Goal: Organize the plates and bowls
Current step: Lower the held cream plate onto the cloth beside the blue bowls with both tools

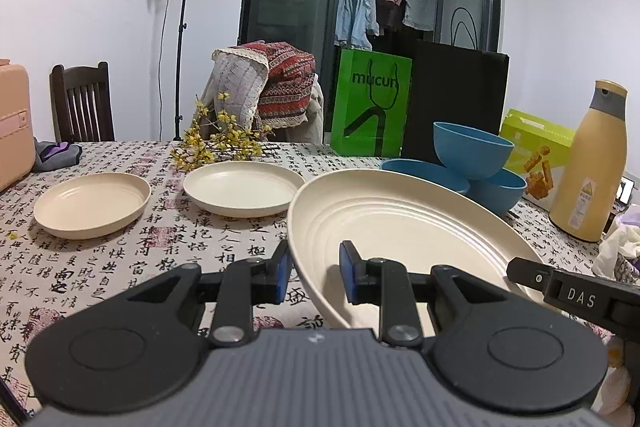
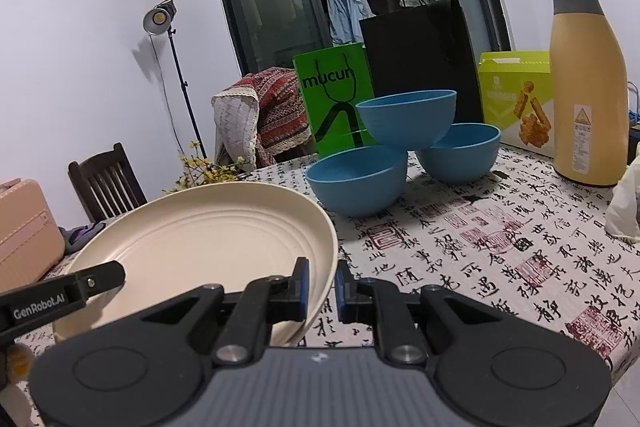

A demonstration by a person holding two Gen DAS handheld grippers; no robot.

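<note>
Matt cream plastic plate (image 1: 400,223), matt blue bowls (image 2: 406,119), printed cloth tablecloth (image 2: 480,239)

bare cloth (image 2: 480,247) right, stacked bowls (image 2: 404,123) ahead, perhaps passable

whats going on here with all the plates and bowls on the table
A person is holding a two-finger gripper in each hand, and both clamp one cream plate by opposite edges: the left gripper on its left rim, the right gripper on its right rim. The plate is tilted above the table. Two more cream plates lie flat further left. Three blue bowls sit behind, one perched on the other two, so sorting has barely begun.
</note>
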